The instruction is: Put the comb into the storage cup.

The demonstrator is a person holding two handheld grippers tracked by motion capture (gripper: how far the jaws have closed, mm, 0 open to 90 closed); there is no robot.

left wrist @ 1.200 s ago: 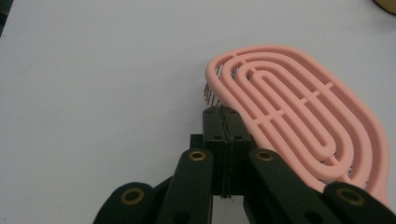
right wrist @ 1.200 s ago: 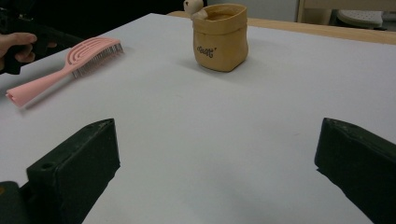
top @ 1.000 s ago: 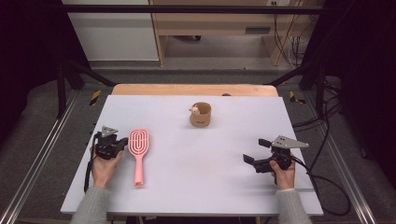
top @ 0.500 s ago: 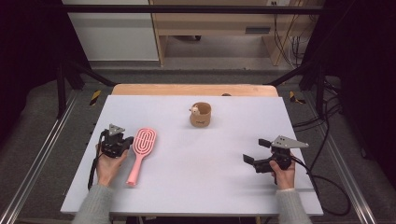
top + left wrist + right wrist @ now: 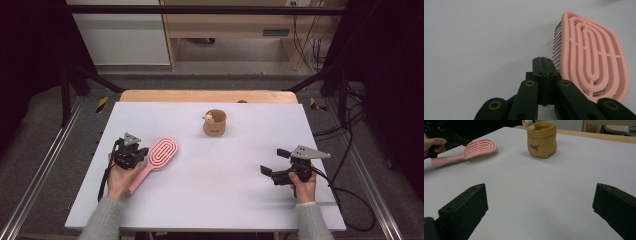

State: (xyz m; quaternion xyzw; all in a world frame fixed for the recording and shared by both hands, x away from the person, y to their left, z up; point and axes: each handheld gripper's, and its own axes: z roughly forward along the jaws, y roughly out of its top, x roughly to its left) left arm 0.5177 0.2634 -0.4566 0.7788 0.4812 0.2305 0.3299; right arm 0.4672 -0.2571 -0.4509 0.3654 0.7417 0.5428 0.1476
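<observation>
The pink plastic vented hairbrush (image 5: pixel 594 60) lies on the white surface (image 5: pixel 220 185), just right of the left gripper (image 5: pixel 543 62), whose jaws are pressed together, empty.

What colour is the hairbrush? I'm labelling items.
Pink, handle and head alike; the hairbrush shows best in the left gripper view.

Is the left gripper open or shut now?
Shut. The left gripper has its two black jaws pressed together with nothing between them; the pink brush lies beside them.

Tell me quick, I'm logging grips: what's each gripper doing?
Left gripper: jaws shut, holding nothing, beside the pink hairbrush.
Right gripper: jaws open, holding nothing.
</observation>
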